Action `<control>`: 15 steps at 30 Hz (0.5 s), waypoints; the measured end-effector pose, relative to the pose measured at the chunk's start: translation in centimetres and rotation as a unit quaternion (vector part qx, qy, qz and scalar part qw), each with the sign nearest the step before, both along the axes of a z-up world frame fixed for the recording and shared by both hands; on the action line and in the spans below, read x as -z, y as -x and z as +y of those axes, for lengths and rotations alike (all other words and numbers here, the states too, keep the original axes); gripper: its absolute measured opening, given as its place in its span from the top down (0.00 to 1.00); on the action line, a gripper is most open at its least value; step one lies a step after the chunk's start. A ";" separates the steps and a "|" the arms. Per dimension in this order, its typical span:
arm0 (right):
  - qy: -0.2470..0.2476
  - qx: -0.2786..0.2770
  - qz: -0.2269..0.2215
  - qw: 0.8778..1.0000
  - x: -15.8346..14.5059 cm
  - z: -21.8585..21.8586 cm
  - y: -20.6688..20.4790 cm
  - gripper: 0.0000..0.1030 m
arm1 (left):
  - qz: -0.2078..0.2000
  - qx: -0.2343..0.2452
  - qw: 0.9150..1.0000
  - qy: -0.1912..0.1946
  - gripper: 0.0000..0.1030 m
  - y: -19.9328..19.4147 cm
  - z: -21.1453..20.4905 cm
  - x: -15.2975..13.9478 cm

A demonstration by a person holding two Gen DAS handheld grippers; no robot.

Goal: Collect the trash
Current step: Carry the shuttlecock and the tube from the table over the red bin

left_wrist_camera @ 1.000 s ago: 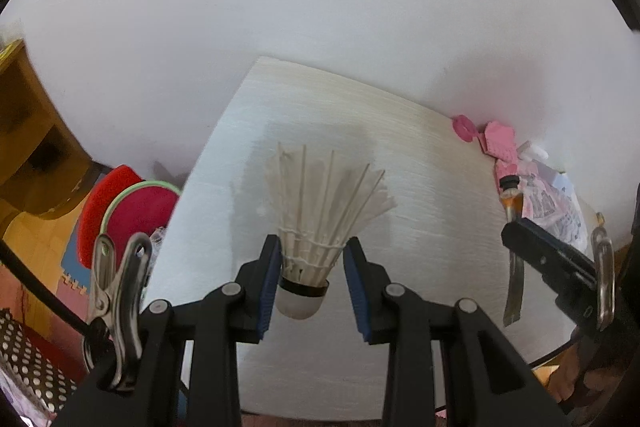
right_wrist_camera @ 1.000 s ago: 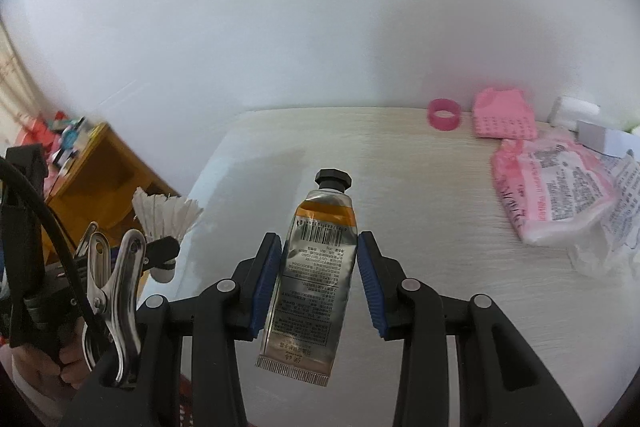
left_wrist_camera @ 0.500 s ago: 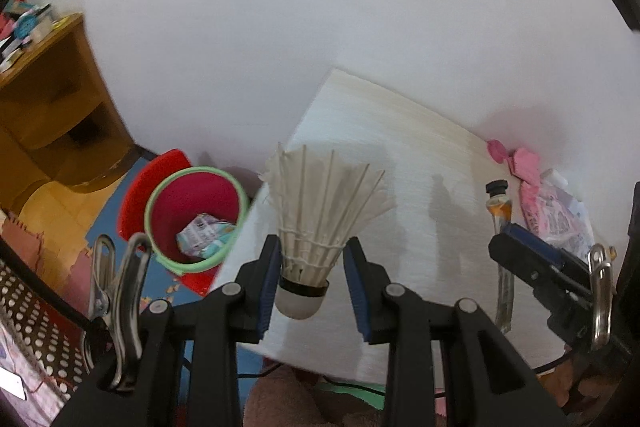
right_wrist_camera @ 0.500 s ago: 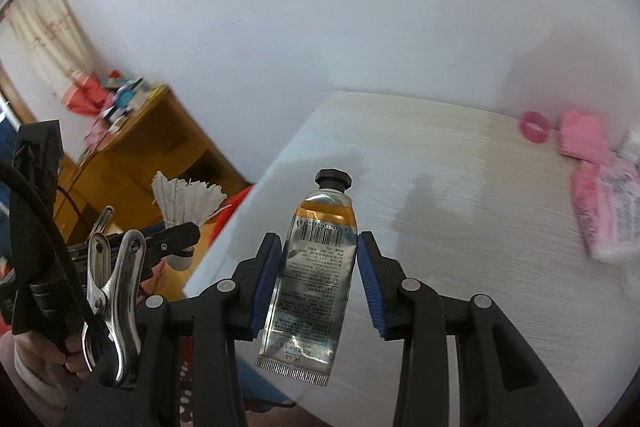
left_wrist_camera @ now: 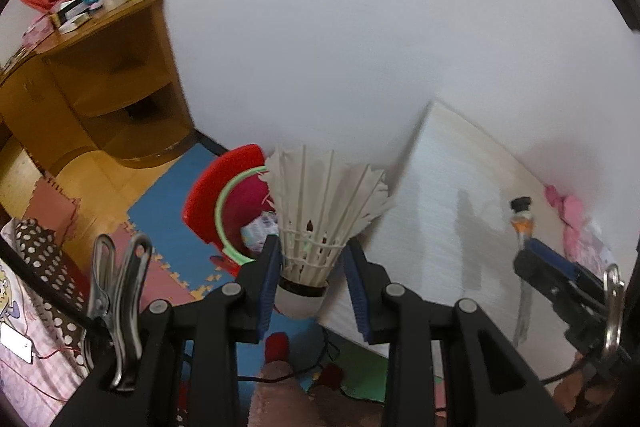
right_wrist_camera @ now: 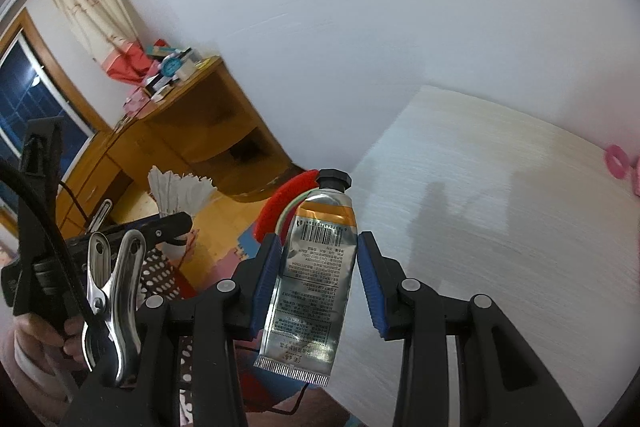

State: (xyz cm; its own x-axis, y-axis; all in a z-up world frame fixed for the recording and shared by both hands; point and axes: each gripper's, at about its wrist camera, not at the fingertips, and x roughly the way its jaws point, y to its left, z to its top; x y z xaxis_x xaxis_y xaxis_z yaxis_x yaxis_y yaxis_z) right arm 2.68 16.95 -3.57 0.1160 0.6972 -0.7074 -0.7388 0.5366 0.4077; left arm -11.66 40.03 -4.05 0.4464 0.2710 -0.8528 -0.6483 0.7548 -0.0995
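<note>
The left hand-held gripper [left_wrist_camera: 311,279] is closed partway on a shuttlecock [left_wrist_camera: 320,223] — blue pads pinch its base, cork end towards the camera, white feathers fanning away. It hangs off the edge of the pale wood-grain surface [left_wrist_camera: 448,227], above the floor. Just beyond the feathers stands a red bin [left_wrist_camera: 228,203] with a green rim; a crumpled printed wrapper lies inside, its print too blurred to read.

The right hand-held gripper [right_wrist_camera: 316,279] is likewise closed partway on a silver tube [right_wrist_camera: 316,267] with an orange band and a black cap pointing away, its crimped end nearest the camera. The tube carries a barcode and several blocks of small print — too fine to read. It hangs at the surface's left edge, with the bin's red rim showing just behind the cap.

A wooden desk [left_wrist_camera: 92,83] piled with boxes stands against the wall to the left. A pink ring [right_wrist_camera: 616,155] lies at the surface's far side.
</note>
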 end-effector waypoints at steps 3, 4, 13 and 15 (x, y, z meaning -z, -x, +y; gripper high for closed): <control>-0.001 -0.010 -0.001 1.000 -0.1 1.7 0.6 0.61 | 0.001 -0.009 1.000 0.004 0.68 0.5 2.2 0.4; 0.000 -0.013 -0.002 1.000 -0.1 2.2 0.8 0.61 | 0.001 -0.011 1.000 0.006 0.68 0.7 3.0 0.6; 0.010 -0.037 -0.004 0.999 -0.1 7.8 2.2 0.61 | 0.005 -0.008 1.000 0.024 0.67 0.4 7.4 3.6; 0.011 -0.041 -0.006 0.999 0.0 9.1 2.5 0.61 | 0.006 -0.003 1.000 0.029 0.67 0.1 8.5 4.4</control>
State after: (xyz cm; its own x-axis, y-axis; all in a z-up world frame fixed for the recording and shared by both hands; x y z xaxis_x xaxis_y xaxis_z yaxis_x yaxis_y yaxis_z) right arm 0.15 26.04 -3.54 0.0670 0.6887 -0.7219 -0.7853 0.4827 0.3877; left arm -11.79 48.48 -8.48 0.4349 0.2229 -0.8724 -0.6536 0.7446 -0.1356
